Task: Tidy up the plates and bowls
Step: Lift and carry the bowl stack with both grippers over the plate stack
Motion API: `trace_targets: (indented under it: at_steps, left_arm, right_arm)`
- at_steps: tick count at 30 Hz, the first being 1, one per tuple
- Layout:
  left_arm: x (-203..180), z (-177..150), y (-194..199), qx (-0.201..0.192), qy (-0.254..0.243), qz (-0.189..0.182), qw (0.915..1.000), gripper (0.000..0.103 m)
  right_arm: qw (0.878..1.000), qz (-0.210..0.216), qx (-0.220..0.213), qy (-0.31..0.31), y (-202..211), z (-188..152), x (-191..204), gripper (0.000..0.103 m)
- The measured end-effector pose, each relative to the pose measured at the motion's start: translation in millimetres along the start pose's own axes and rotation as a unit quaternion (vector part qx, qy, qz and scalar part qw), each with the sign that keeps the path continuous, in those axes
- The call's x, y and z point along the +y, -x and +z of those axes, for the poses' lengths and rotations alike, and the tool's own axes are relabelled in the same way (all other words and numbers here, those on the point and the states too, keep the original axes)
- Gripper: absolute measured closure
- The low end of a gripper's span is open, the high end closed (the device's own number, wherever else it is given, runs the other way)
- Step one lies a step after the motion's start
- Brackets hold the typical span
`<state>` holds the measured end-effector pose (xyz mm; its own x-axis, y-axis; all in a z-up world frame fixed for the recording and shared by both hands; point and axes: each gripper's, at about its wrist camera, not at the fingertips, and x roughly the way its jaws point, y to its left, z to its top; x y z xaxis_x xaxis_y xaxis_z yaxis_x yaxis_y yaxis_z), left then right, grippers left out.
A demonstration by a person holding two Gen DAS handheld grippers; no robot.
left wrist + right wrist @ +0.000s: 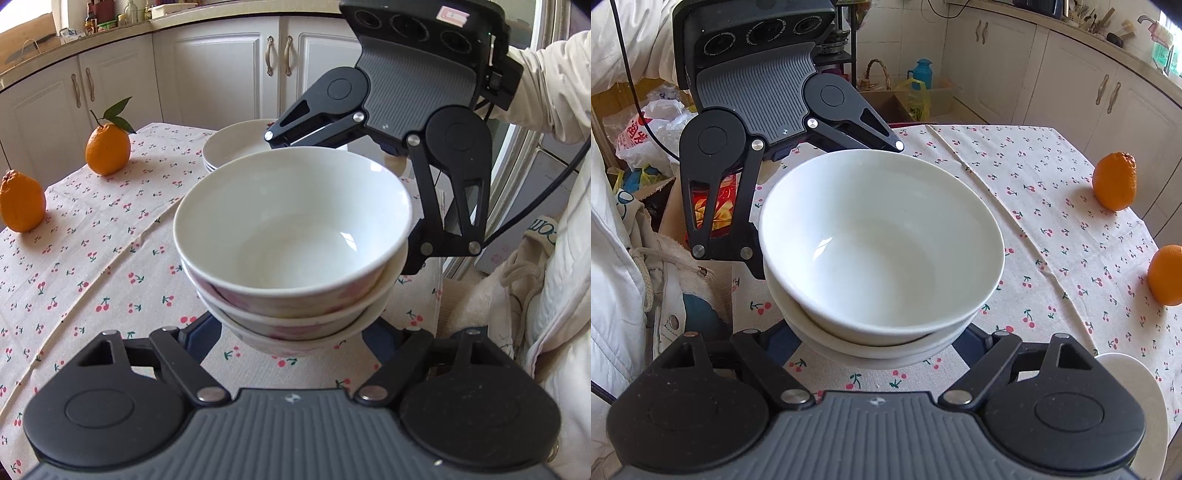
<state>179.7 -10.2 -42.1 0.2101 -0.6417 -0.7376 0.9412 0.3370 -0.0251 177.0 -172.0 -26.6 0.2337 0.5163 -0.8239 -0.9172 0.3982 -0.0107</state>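
- The stack of bowls (291, 229), three nested white bowls with a pink pattern outside, fills the middle of both wrist views. It is over the near part of the cherry-print tablecloth (92, 258).
- The left gripper (290, 339) comes in from the bottom of its frame. Its jaws stand about half spread, and its two blue fingers run in on either side of the lowest bowl. The pads are hidden under the stack, so we judge rather than see that they are clamped on that bowl.
- The right gripper (882, 343) does the same from the opposite side, with jaws moderately wide and fingers vanishing beneath the bottom bowl. We read it as gripping too.
- We take the two-sided hold as deliberate. A nested stack is heavy and wobbly, and the grip on the lowest bowl keeps the two bowls above it seated and level.
- Both grippers point steeply downward, which lets the fingers reach below the wide rims to the narrower base.
- The stack of plates (236, 144) lies behind the bowls in the upper middle of the left view, partly covered by the right gripper. In the right view its edge shows at the lower right.
- The two oranges (107, 147) stand at the left of the left view, well apart from the crockery, so they leave free cloth for setting things down.
- We judge the bowls already gathered. What remains is to place the stack, probably near the plates.
- The risk we see is the top bowl shifting if either hand tilts.
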Motion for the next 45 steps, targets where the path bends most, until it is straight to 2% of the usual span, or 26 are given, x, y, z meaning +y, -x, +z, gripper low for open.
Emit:
trace_targets:
  at_steps: [12,25,33,45]
  left_arm:
    - [-13,62,-35,-0.019,-0.022,0.001,0.9996,0.021]
    - [9,129,-102,-0.026,-0.052,-0.017,0.9982,0.021]
    - [19,140,-130,-0.012,-0.053,-0.021,0.9983,0.021]
    - [29,144,-148,-0.005,-0.049,-0.025,0.9985,0.022]
  right_arm:
    - [1.000,-0.031,0.002,0.001,49,-29,-35,0.014]
    - [0.996,-0.085,0.016,-0.031,83,-76,-97,0.014]
    - [0.994,-0.092,0.022,-0.053,79,-99,-124,0.013]
    - [0.993,-0.086,0.023,-0.084,69,-114,-138,0.014]
